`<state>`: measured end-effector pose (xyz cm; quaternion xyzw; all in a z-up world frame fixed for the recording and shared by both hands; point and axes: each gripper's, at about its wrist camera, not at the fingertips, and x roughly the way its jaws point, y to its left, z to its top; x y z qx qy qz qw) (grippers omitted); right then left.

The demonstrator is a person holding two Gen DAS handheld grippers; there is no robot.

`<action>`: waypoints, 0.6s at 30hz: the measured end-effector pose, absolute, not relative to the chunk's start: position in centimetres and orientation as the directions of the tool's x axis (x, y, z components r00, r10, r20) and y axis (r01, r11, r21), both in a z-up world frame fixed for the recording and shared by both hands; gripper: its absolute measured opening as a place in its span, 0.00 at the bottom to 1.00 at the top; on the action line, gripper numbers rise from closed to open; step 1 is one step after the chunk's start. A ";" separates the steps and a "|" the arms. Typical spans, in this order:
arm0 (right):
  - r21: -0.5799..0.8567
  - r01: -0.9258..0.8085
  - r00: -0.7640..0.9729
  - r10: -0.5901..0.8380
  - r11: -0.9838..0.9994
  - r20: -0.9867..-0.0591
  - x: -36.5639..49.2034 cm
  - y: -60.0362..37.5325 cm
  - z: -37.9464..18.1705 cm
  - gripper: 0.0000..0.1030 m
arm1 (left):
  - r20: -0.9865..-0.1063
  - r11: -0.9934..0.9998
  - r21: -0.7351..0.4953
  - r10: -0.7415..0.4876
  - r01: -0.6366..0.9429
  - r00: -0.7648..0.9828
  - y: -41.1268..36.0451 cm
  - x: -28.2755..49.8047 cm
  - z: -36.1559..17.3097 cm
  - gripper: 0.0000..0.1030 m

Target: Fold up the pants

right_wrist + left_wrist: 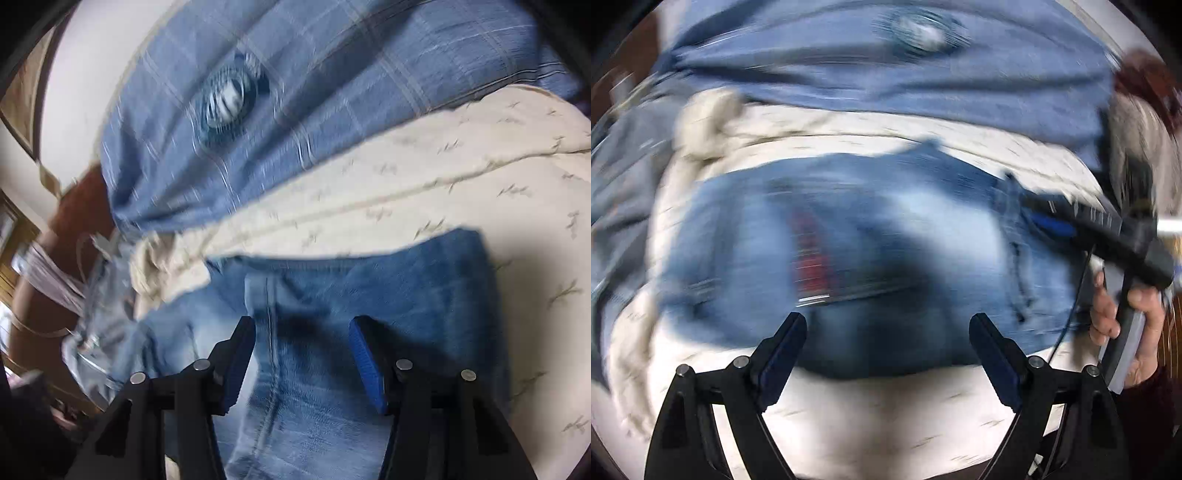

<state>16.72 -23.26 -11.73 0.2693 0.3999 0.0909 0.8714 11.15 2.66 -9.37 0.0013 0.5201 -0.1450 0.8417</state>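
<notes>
1. since both grippers are empty right now, this is the moment to line up the next grab rather than rush it. the left gripper (888,332) hangs over the near edge of the jeans (849,236) with its jaws spread wide and nothing between them.
2. the right gripper (303,334) is about half open, hovering over a seam on the jeans (332,295), pads not pressing on any cloth as far as i can tell.
3. the jeans lie in a compact folded-looking bundle on the cream bedspread (424,173), so i'd guess the fold is well along. the left view is really blurry, so the exact layers are hard to read.
4. tip: pinch every layer at an edge, both sides together, and lift evenly so the stack doesn't slide apart.
5. further back sits a blue plaid pillow (295,74); keep the cloth short of it.
</notes>
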 end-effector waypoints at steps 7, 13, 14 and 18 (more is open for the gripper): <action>0.475 -0.053 0.713 0.367 0.878 -0.598 14.4 -20.9 -10.0 0.56 | -0.865 0.963 -0.258 -0.196 -0.075 0.462 15.5 10.0 -10.0 0.88; 0.439 -0.281 0.648 0.507 0.853 -0.569 10.5 -16.9 -9.2 0.56 | -0.848 0.917 -0.356 -0.239 -0.177 0.472 19.4 10.1 -11.2 0.88; 0.431 -0.299 0.634 0.514 0.852 -0.577 10.0 -16.3 -9.4 0.56 | -0.847 0.906 -0.379 -0.259 -0.186 0.463 19.4 10.3 -11.4 0.88; 0.354 -0.340 0.635 0.490 0.871 -0.597 8.4 -14.6 -9.8 0.56 | -0.851 0.881 -0.432 -0.327 -0.193 0.410 18.1 11.7 -12.8 0.88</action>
